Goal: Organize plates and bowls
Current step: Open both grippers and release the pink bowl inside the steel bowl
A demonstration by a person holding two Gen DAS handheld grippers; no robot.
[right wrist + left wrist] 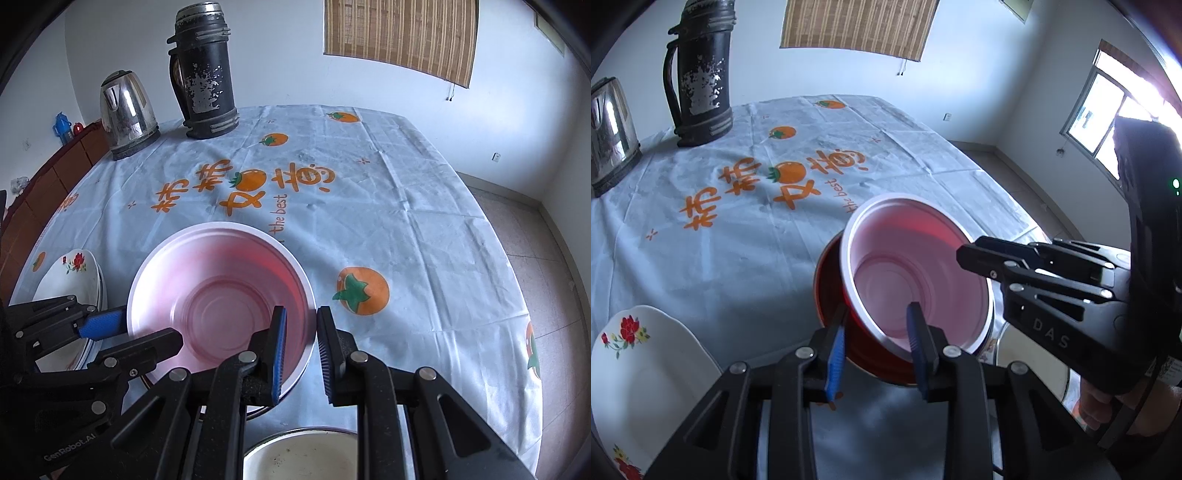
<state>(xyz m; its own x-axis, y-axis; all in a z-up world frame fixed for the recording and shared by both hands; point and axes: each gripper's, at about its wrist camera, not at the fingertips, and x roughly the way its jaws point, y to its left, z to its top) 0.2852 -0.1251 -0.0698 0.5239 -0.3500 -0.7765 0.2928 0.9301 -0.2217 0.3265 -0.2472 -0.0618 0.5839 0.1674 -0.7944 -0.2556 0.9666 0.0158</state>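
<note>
A red bowl with a pale pink inside point(916, 280) is tilted over a second red bowl point(831, 291) beneath it on the table. My left gripper point(877, 343) straddles its near rim, one finger inside and one outside, jaws apart. In the right wrist view the same bowl point(221, 295) sits mid-table; my right gripper point(301, 350) straddles its right rim, jaws slightly apart. A stack of white flowered plates point(631, 350) point(74, 280) lies to the left.
A black thermos point(205, 70) and a steel kettle point(127, 110) stand at the far left of the table. A metal bowl point(306, 456) sits at the near edge below my right gripper. The tablecloth point(406, 229) has orange fruit prints.
</note>
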